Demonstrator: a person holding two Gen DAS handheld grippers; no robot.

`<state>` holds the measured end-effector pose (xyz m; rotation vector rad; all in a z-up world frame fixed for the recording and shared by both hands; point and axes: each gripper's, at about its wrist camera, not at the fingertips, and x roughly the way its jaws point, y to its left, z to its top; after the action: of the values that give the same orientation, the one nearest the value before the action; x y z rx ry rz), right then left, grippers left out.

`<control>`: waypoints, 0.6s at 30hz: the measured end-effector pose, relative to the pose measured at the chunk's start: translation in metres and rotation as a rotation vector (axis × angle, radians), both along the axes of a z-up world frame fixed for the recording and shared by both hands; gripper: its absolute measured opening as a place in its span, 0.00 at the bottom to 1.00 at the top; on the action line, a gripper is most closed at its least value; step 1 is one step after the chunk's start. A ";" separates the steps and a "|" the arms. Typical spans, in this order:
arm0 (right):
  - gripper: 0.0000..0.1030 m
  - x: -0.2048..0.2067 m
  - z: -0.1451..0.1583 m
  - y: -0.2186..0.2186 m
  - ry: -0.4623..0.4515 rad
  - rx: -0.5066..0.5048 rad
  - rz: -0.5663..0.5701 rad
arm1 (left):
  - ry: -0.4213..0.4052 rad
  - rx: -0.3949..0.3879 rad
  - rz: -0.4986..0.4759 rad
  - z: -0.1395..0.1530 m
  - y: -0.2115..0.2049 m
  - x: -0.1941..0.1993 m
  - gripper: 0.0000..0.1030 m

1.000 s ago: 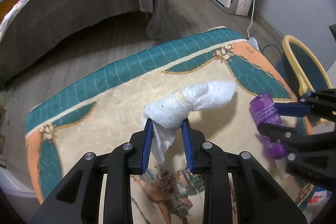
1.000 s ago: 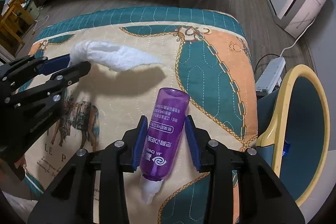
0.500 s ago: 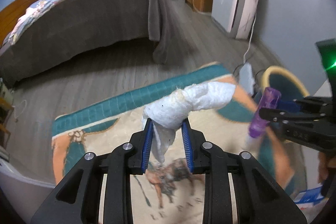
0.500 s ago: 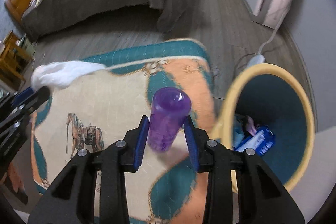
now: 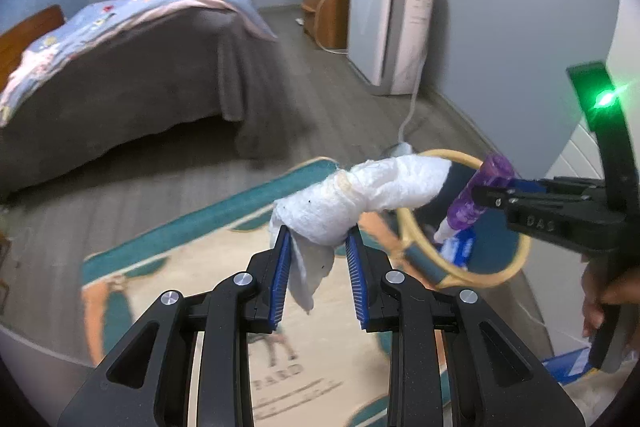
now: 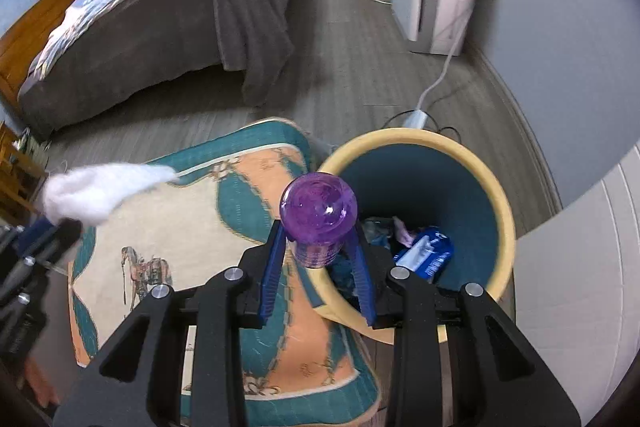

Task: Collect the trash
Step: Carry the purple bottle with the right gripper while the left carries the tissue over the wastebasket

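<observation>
Left tool (image 5: 318, 235): my left tool pinches a crumpled white paper towel (image 5: 360, 197) between its blue pads; one loose tail hangs down between the fingers.
Right tool (image 6: 318, 247): it grips a purple plastic bottle (image 6: 318, 215), and the pads press on both sides of the body. The jaws have nearly stopped closing.
Place of the bottle: it is in the air over the near rim of the trash bin (image 6: 505, 227), at about 9 o'clock of the opening.
Place of the towel: it is in the air above the patterned rug (image 5: 192, 267), beside the bin and not yet over it.
Axis of the bottle: the long axis is steep. In the left wrist view the white nozzle points down into the bin and the rounded base points up.
Axis of the towel: its long roll reaches from the pads toward 2 o'clock, in the direction of the bin.
Bin: it already holds a blue packet (image 6: 426, 253) and some other waste.
Risk 1: if I release the bottle here, I think the nozzle can hit the yellow rim and the bottle can fall onto the rug.
Risk 2: the two tools are near each other, so I think they can collide over the opening.
Risk 3: the towel is light, and its loose tail may catch on a pad.
</observation>
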<state>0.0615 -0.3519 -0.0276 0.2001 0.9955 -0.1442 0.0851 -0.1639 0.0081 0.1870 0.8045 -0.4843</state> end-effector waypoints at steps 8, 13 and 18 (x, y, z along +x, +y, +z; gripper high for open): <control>0.31 -0.003 -0.009 -0.036 0.013 -0.072 -0.048 | 0.016 -0.005 -0.073 -0.019 -0.052 0.011 0.28; 0.31 -0.001 -0.016 -0.054 0.030 -0.103 -0.060 | 0.008 0.015 -0.119 -0.028 -0.080 0.011 0.28; 0.31 0.000 -0.024 -0.072 0.044 -0.099 -0.085 | 0.025 0.031 -0.150 -0.042 -0.101 0.015 0.28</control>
<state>0.0617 -0.4238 -0.0513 0.1489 1.0209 -0.2759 0.1004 -0.2652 -0.0343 0.2722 0.8261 -0.6165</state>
